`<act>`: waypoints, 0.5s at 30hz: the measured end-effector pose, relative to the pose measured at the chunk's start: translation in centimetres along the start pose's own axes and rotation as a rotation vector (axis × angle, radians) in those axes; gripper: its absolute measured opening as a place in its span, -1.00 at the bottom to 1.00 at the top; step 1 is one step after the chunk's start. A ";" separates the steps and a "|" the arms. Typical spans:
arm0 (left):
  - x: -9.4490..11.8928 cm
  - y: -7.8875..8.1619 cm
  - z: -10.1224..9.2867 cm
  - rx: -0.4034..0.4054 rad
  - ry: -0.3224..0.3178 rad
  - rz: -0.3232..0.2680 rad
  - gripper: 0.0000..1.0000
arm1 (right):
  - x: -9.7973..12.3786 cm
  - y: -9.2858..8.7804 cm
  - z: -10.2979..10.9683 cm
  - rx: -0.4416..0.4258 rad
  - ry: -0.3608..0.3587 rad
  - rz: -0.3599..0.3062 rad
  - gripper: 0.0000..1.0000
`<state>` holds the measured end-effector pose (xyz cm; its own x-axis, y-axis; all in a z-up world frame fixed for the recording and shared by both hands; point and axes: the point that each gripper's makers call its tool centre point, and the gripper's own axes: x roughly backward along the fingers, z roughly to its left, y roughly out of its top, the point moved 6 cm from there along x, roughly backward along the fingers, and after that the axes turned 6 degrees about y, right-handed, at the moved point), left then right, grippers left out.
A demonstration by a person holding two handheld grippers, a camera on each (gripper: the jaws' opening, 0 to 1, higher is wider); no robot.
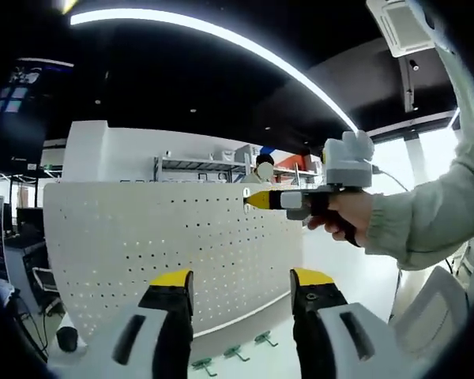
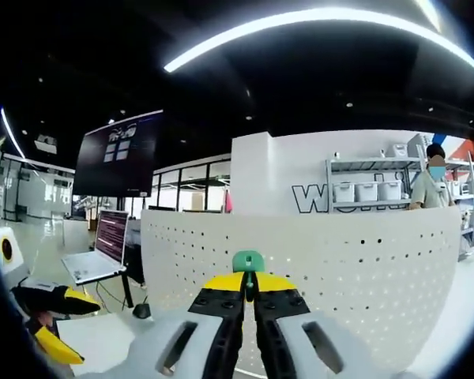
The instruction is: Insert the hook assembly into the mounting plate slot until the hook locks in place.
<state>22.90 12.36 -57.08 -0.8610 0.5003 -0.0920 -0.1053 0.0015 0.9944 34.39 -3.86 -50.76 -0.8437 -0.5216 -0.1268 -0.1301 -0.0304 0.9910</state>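
Note:
The white perforated mounting plate (image 1: 166, 237) stands upright ahead of me. In the left gripper view my left gripper (image 1: 241, 278) is open with nothing between its yellow-tipped jaws, facing the plate. My right gripper (image 1: 257, 200), held by a hand, comes in from the right and points at the plate's upper right edge. In the right gripper view the right gripper (image 2: 249, 281) is shut on a green hook (image 2: 248, 260), held just in front of the plate (image 2: 340, 253). The left gripper (image 2: 54, 320) shows low on the left there.
Three spare green hooks (image 1: 235, 353) lie on the white table at the plate's foot. A laptop (image 2: 95, 257) sits left of the plate under a dark wall screen (image 2: 118, 154). Shelves and a person (image 2: 430, 185) are far behind.

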 end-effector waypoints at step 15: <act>-0.1 -1.0 0.8 0.016 0.019 0.015 0.02 | -4.0 -1.6 -1.3 -0.027 -0.065 0.024 -0.98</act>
<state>23.50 12.97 -57.99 -0.8719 0.4835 -0.0778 -0.0844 0.0080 0.9964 38.63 -2.89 -51.78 -0.8786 -0.4659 -0.1045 -0.0962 -0.0416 0.9945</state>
